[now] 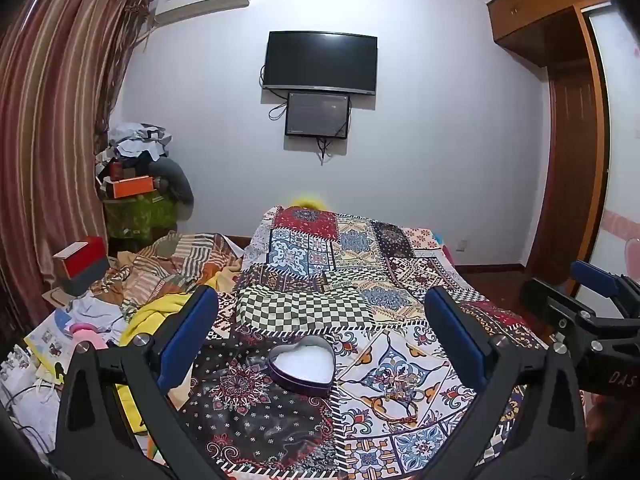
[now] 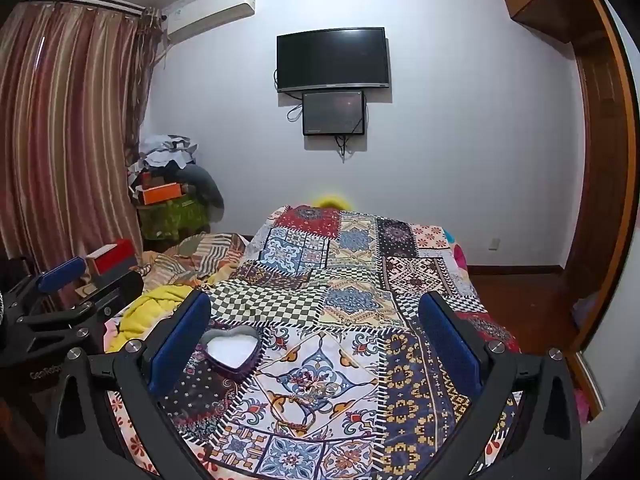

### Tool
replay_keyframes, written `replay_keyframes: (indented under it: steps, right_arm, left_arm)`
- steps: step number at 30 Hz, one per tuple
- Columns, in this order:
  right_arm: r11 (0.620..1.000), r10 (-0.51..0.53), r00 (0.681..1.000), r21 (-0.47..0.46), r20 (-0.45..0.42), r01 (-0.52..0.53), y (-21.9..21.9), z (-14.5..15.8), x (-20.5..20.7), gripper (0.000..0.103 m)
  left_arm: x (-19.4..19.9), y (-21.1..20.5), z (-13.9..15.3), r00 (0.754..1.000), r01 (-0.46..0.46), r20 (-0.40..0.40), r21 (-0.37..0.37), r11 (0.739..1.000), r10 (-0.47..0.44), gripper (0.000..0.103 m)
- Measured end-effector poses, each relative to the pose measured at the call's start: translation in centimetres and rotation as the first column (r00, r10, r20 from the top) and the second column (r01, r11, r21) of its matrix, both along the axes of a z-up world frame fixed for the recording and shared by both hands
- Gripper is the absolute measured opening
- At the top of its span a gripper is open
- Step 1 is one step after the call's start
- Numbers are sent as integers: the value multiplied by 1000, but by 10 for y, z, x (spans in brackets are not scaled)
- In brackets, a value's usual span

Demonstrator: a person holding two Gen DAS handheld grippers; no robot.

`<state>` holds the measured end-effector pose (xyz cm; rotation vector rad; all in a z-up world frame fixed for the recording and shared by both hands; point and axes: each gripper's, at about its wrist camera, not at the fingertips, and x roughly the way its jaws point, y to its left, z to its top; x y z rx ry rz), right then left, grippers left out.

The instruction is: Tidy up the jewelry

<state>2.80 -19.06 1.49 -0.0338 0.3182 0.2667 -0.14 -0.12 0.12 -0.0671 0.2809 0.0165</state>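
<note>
Left tongs (image 2: 60, 280), spread, marked "GenRobot"; right tongs (image 1: 600, 284) "DAS".

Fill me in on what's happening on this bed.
A person holds a two-finger gripper in each hand above a bed covered by a patchwork quilt. Both the left gripper and the right gripper are open and hold nothing. An open heart-shaped tin with a white lining sits on the quilt, with nothing visible in it. A thin bracelet, reddish with a knot, lies on the quilt near the tin, apart from it. Neither gripper touches either item.
</note>
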Motion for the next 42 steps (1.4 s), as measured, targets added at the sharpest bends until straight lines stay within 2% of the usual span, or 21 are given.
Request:
replay_keyframes:
  steps: [5, 42]
  right_arm:
    - [1000, 3, 1000, 2, 2, -3, -4, 8, 0, 103]
    - [1000, 9, 1000, 3, 3, -9, -2, 2, -1, 103]
  left_arm:
    - [-2, 0, 1, 1000, -1, 1, -6, 1000, 1, 103]
    - [1, 0, 1, 1000, 3, 2, -2, 1000, -3, 103]
